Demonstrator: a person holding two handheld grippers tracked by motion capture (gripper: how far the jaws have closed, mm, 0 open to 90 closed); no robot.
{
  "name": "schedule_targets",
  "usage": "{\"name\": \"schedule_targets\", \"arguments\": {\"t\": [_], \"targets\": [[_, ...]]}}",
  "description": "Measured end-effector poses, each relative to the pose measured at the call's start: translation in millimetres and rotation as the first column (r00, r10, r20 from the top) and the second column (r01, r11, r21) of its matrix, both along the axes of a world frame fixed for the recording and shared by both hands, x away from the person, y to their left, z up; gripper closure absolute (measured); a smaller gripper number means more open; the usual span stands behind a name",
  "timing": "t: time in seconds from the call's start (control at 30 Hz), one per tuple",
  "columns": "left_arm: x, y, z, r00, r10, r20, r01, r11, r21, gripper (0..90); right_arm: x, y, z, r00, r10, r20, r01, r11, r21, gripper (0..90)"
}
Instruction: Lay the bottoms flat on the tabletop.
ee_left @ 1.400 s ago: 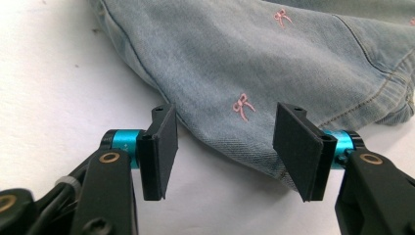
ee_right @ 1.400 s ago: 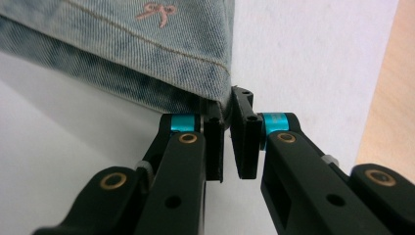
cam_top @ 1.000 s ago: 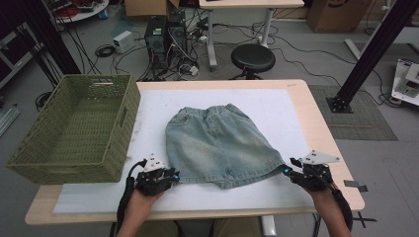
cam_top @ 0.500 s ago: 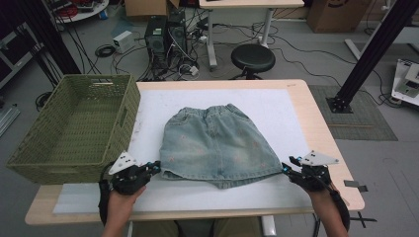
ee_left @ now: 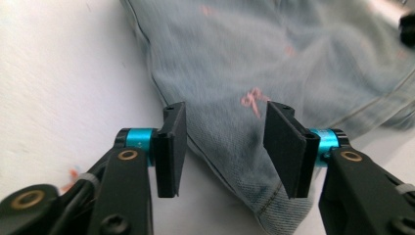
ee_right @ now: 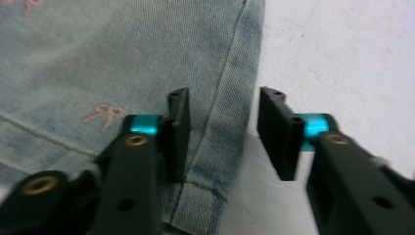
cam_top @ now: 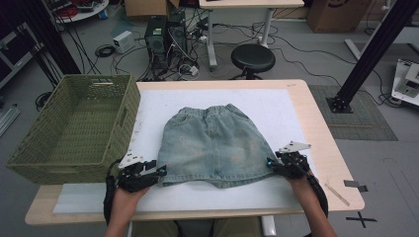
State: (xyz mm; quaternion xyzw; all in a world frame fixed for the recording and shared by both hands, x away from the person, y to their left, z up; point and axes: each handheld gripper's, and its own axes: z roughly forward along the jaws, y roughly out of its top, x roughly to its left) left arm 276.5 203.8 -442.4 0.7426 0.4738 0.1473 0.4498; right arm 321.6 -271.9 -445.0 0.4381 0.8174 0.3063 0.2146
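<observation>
A light blue denim skirt (cam_top: 212, 143) lies flat on the white mat, waistband away from me. My left gripper (cam_top: 160, 172) is at its near left hem corner. In the left gripper view the jaws (ee_left: 222, 142) have just been opening and stand apart over that corner of the skirt (ee_left: 235, 63), with the pads clear of the cloth. My right gripper (cam_top: 271, 163) is at the near right hem corner. In the right gripper view it (ee_right: 222, 132) straddles the side seam of the skirt (ee_right: 98, 58), open and not pressing on it.
A green woven basket (cam_top: 118, 133) stands at the table's left, close to my left hand. The white mat (cam_top: 276, 108) covers most of the wooden table (cam_top: 326, 148). A stool, cables and computers are on the floor beyond the far edge.
My left gripper swung out to the left, then came back right to the skirt's left hem corner. My right gripper slid in leftward to the right hem corner.
</observation>
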Motion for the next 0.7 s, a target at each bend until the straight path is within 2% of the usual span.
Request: {"name": "schedule_targets", "arguments": {"t": [0.07,0.1,0.13,0.17,0.2,0.23,0.27,0.3,0.33,0.37,0.4,0.43,0.53,0.6,0.63,0.7], "targets": [[1.8,-7.6,-5.8,0.9994,-0.017,-0.031,0.018,0.9992,0.036,48.8,-0.1,-0.6,-0.2,0.9995,0.03,-0.009,-0.03,0.999,0.02,76.5],[2.3,-11.7,-8.6,0.9984,-0.033,-0.047,0.036,0.9976,0.06,49.0,-1.8,0.4,-0.3,0.9987,0.051,0.0,-0.051,0.999,0.011,84.1],[2.3,-11.7,-8.6,0.9984,-0.033,-0.047,0.036,0.9976,0.06,49.2,-2.8,0.8,-0.5,0.9978,0.066,0.011,-0.066,0.998,-0.005,85.9],[-0.7,-16.6,-8.9,0.9994,-0.031,-0.014,0.033,0.9932,0.111,52.7,-3.2,0.2,0.1,0.9974,0.072,0.011,-0.072,0.997,-0.01,86.9],[-1.2,-15.9,-8.1,0.999,-0.04,-0.018,0.042,0.9947,0.094,63.8,-4.0,-1.2,1.3,0.9974,0.069,0.023,-0.068,0.998,-0.018,87.3],[-2.0,-15.8,-7.3,0.9994,-0.033,0.0,0.033,0.9951,0.093,76.3,-5.2,-3.3,2.7,0.998,0.053,0.035,-0.053,0.998,-0.017,87.5],[-2.4,-15.4,-5.9,0.9994,-0.032,0.015,0.031,0.9951,0.094,83.1,-5.9,-6.3,4.1,0.998,0.037,0.052,-0.036,0.999,-0.013,87.6],[-2.0,-14.4,-4.0,0.9992,-0.034,0.021,0.032,0.9959,0.084,85.3,-6.4,-9.5,5.5,0.9975,0.018,0.069,-0.018,1.0,-0.01,87.7],[-2.0,-14.4,-4.0,0.9992,-0.034,0.021,0.032,0.9959,0.084,85.7,-6.4,-9.5,5.5,0.9975,0.018,0.069,-0.018,1.0,-0.01,87.7],[0.3,-14.6,0.5,0.9986,-0.021,0.049,0.018,0.9979,0.062,86.0,-6.1,-12.7,7.7,0.9954,-0.003,0.096,0.005,1.0,-0.012,87.7],[0.3,-14.6,0.5,0.9986,-0.021,0.049,0.018,0.9979,0.062,86.1,-6.1,-12.7,7.7,0.9954,-0.003,0.096,0.005,1.0,-0.012,87.7],[6.2,-15.2,5.4,0.9978,-0.002,0.066,-0.001,0.9991,0.043,86.1,-4.9,-10.2,9.2,0.9914,-0.023,0.129,0.027,0.999,-0.031,87.7],[20.1,-16.7,8.7,0.9947,0.049,0.091,-0.054,0.9974,0.049,86.2,-0.1,-3.2,10.3,0.9792,-0.055,0.196,0.069,0.995,-0.068,87.5],[24.8,-17.7,8.1,0.9937,0.06,0.095,-0.066,0.9962,0.058,86.3,5.3,2.7,9.6,0.9721,-0.066,0.225,0.09,0.991,-0.095,87.3],[31.5,-20.7,4.5,0.9937,0.067,0.089,-0.074,0.9943,0.076,86.2,7.8,5.7,8.8,0.971,-0.07,0.229,0.097,0.989,-0.108,87.0],[32.5,-21.7,1.8,0.9942,0.078,0.075,-0.083,0.9939,0.072,80.2,11.8,8.4,6.6,0.9741,-0.078,0.212,0.101,0.99,-0.102,84.3]]}}
